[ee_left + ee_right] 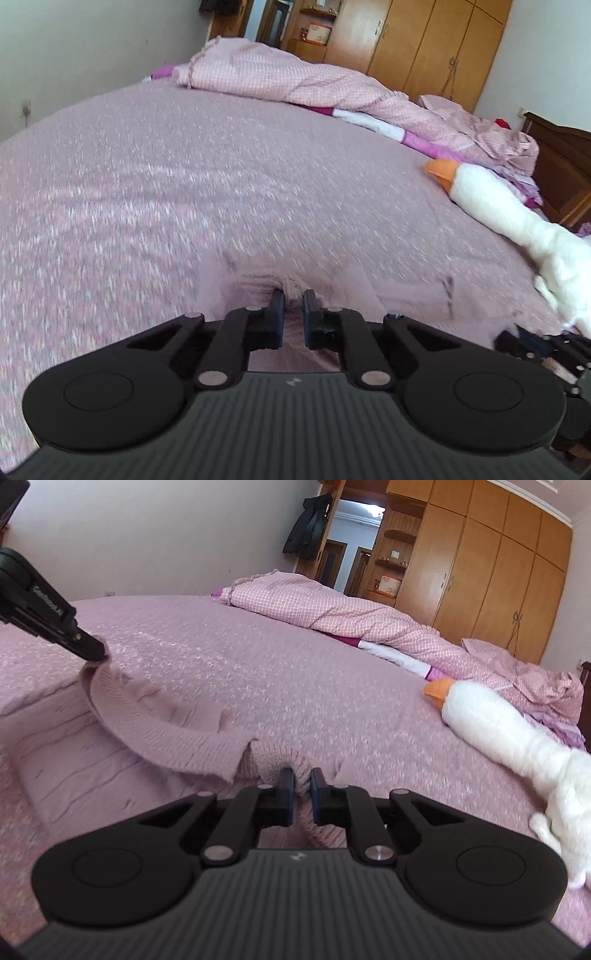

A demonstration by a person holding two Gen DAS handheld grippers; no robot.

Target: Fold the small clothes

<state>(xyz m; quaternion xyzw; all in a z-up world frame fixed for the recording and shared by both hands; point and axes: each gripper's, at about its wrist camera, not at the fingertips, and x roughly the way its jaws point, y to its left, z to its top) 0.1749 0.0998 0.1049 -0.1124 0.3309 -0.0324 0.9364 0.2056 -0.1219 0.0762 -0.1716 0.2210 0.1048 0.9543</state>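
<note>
Pink knit garment point(155, 716) pinched by left gripper point(293, 299), right gripper point(302, 778).

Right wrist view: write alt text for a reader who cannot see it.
The right gripper pinches the ribbed edge of a pink knit garment over a pink bedspread, while the left gripper holds the same edge up at far left. A white plush goose lies to the right, near a rumpled checked quilt.

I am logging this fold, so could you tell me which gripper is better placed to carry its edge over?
Probably neither alone: the left gripper and right gripper each pinch the pink knit garment, lifting its edge between them. Carry it together.
</note>
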